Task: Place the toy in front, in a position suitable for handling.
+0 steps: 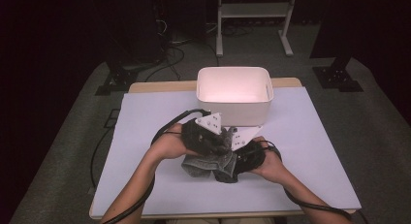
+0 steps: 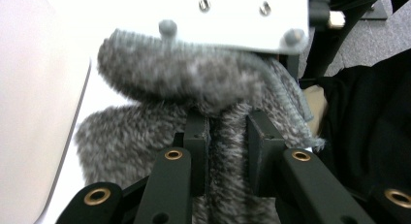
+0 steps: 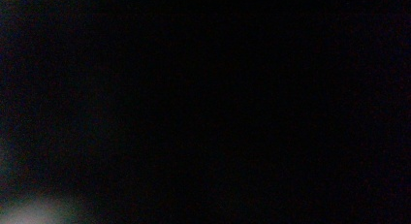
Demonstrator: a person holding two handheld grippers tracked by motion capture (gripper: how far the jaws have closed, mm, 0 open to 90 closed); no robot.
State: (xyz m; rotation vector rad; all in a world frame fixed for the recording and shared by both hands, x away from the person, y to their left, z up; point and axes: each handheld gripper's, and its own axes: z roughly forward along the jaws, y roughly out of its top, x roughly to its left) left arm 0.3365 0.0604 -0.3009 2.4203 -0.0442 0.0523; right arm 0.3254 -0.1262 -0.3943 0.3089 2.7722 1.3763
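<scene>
Fleece cloth (image 1: 209, 163), soft, light and floppy, bunches on the surface at the bin's (image 1: 234, 107) six o'clock, left gripper (image 2: 228, 151) fingers pinching a fold, right gripper's (image 1: 231, 158) fingers' state untellable.

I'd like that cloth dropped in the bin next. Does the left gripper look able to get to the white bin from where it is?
Probably yes. The left gripper grips the grey cloth just in front of the white bin; nothing stands between them. The right gripper seems tangled in the same cloth, which could hold it back.
</scene>
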